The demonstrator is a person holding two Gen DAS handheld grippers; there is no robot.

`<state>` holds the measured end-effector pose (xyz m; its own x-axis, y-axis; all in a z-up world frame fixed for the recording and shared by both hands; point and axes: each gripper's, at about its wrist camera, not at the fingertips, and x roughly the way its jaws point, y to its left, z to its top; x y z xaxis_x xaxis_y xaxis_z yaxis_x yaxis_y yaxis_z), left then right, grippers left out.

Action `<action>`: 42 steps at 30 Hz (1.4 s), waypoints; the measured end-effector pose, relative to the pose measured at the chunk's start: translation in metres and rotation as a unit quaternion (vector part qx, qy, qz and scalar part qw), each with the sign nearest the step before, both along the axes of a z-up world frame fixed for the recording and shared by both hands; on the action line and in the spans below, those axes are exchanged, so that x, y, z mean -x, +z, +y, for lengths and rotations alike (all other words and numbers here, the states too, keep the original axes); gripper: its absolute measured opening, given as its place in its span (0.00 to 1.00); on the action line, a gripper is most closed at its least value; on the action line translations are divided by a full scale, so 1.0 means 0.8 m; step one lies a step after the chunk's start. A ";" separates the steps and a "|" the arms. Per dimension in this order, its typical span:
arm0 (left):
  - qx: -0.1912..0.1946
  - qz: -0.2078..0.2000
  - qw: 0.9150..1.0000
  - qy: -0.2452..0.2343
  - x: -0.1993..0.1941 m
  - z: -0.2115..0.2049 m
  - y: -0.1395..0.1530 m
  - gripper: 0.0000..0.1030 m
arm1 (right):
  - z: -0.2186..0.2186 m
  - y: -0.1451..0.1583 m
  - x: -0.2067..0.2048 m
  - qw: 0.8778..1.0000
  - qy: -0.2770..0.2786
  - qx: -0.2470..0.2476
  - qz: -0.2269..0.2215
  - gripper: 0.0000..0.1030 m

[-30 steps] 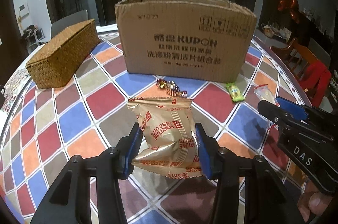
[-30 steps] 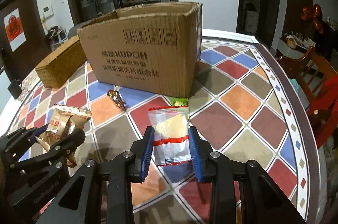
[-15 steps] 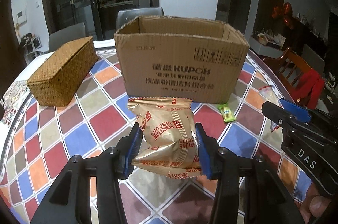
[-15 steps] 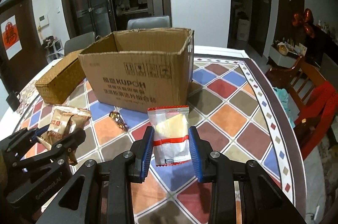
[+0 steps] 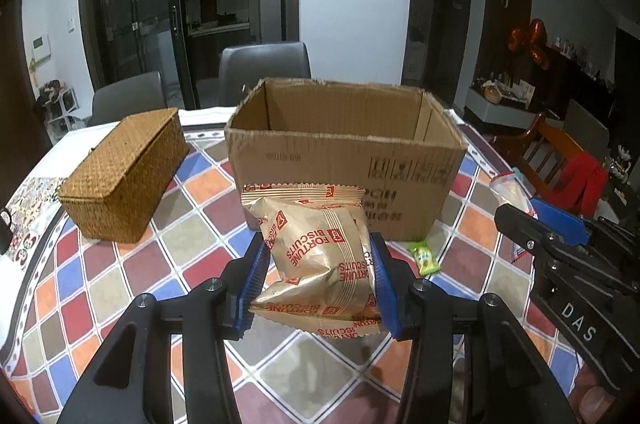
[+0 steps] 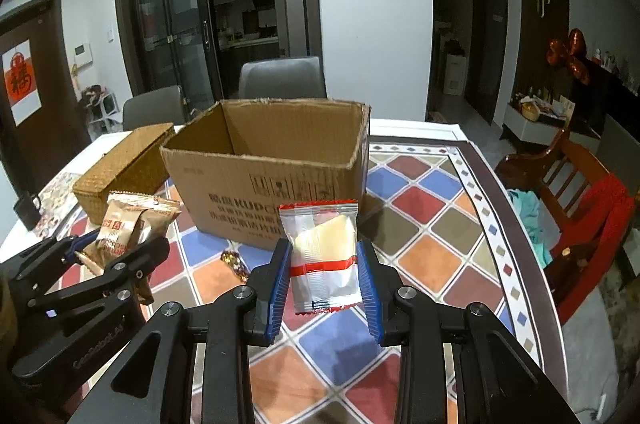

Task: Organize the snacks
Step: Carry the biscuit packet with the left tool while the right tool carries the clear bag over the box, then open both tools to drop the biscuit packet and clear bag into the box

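Observation:
My left gripper (image 5: 318, 282) is shut on a gold Fortune Biscuits packet (image 5: 316, 256), held in the air in front of the open cardboard box (image 5: 344, 159). In the right wrist view my right gripper (image 6: 323, 278) is shut on a clear snack packet with a red band (image 6: 324, 256), also held up before the cardboard box (image 6: 272, 183). The box interior that shows looks bare. The left gripper with its gold packet (image 6: 128, 228) appears at the lower left of the right wrist view. The right gripper's fingers (image 5: 560, 228) show at the right of the left wrist view.
A closed wicker box (image 5: 124, 179) stands left of the carton on the checkered tablecloth (image 5: 100, 284). A small green candy (image 5: 424, 258) and a shiny wrapped candy (image 6: 234, 262) lie on the table near the carton. Chairs stand behind the table; a wooden chair (image 6: 580, 191) is at the right.
Both grippers have risen with their packets, so the carton's open top and inside now show. The grips have not changed.

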<state>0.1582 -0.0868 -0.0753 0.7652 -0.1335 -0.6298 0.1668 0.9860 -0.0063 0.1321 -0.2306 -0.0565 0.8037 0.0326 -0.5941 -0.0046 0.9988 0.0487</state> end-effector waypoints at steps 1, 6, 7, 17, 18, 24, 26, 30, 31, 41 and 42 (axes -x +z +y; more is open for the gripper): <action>0.000 -0.003 1.000 -0.001 -0.002 0.000 0.003 0.47 | 0.001 0.002 -0.001 1.000 -0.001 0.000 -0.002 0.33; 0.005 -0.013 1.000 -0.002 -0.011 0.005 0.016 0.47 | 0.006 0.017 -0.006 1.000 -0.003 0.003 -0.011 0.33; 0.005 -0.015 1.000 -0.003 -0.014 0.006 0.018 0.47 | 0.006 0.019 -0.007 1.000 -0.004 0.003 -0.014 0.33; 0.006 -0.032 0.999 -0.009 -0.035 0.008 0.039 0.47 | 0.010 0.039 -0.021 1.000 -0.007 0.005 -0.030 0.33; 0.006 -0.033 0.999 -0.009 -0.037 0.008 0.041 0.47 | 0.011 0.041 -0.022 0.999 -0.007 0.005 -0.031 0.33; 0.008 -0.039 0.999 -0.015 -0.052 0.008 0.050 0.47 | 0.013 0.050 -0.031 0.999 -0.008 0.006 -0.038 0.33; 0.009 -0.043 0.999 -0.014 -0.057 0.008 0.054 0.47 | 0.013 0.054 -0.035 0.999 -0.008 0.007 -0.040 0.33; 0.010 -0.045 0.999 -0.016 -0.068 0.010 0.058 0.47 | 0.013 0.058 -0.044 0.999 -0.009 0.006 -0.044 0.33; 0.009 -0.045 0.999 -0.017 -0.071 0.010 0.059 0.47 | 0.013 0.059 -0.046 0.999 -0.009 0.006 -0.045 0.33; 0.007 -0.050 0.999 -0.021 -0.100 0.015 0.060 0.47 | 0.016 0.067 -0.075 0.999 -0.010 0.002 -0.051 0.33; 0.007 -0.049 0.999 -0.021 -0.103 0.015 0.060 0.47 | 0.016 0.067 -0.079 0.999 -0.009 0.001 -0.051 0.33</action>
<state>0.2409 -0.0748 -0.0275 0.8164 -0.1746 -0.5505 0.2087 0.9780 -0.0008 0.1956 -0.2175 -0.0026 0.8609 0.0152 -0.5086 0.0095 0.9989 0.0460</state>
